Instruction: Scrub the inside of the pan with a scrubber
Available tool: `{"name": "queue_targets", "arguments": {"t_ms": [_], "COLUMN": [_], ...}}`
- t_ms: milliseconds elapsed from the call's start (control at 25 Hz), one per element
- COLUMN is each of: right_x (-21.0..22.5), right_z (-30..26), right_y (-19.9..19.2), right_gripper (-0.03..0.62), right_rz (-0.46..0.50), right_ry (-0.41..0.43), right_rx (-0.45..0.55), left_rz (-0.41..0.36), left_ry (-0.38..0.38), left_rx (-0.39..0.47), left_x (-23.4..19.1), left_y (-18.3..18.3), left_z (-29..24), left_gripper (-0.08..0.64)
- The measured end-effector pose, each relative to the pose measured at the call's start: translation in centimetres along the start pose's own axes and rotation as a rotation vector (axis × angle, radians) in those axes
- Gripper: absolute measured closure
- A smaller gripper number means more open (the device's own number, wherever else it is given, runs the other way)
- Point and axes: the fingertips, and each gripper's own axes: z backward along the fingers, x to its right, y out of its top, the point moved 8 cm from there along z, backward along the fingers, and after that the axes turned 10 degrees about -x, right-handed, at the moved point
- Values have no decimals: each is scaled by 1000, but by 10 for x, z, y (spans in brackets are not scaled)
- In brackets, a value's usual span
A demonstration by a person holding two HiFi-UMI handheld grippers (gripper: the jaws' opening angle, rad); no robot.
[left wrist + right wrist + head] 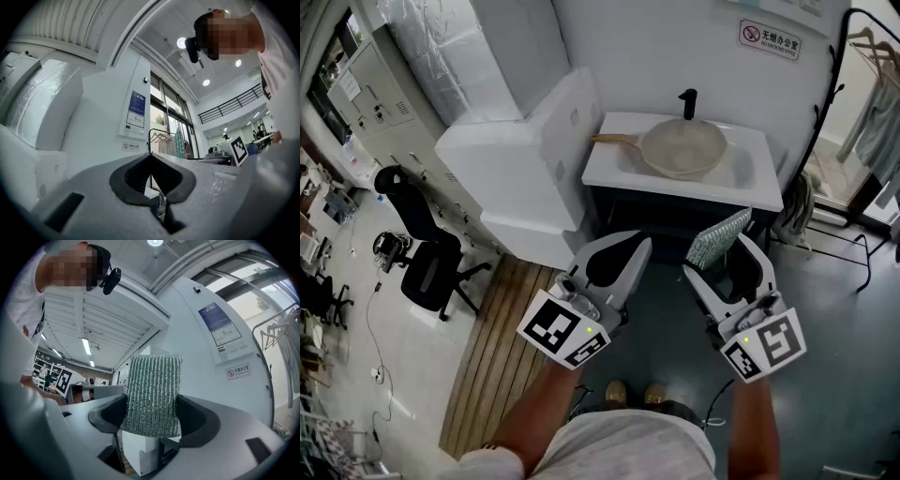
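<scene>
Washstand (609, 171) at 12 o'clock holds pan (682, 148); my right gripper (720, 255) pinches scrubber (718, 236), seemingly soft and light, by its lower half; left gripper (630, 251) pressed together, empty.

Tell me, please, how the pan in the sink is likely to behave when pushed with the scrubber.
The pan looks rigid, so it should not flex. It sits loose in the smooth white sink, so it may slide or rock under pressure. Its long wooden handle reaches past the basin's rim and would probably let it pivot unless held.
</scene>
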Motion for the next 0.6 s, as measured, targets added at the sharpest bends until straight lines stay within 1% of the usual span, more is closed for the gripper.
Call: {"name": "queue_targets", "arguments": {"t_ms": [600], "right_x": [22], "right_z": [3], "right_y": [-1], "right_gripper": [253], "right_rz": [-18], "right_ry": [17], "right_rx": [4], "left_rz": [2], "left_ry": [31], "left_rx": [-8], "left_x": [2], "left_y": [-5], "left_z": [-15], "left_gripper": [543]}}
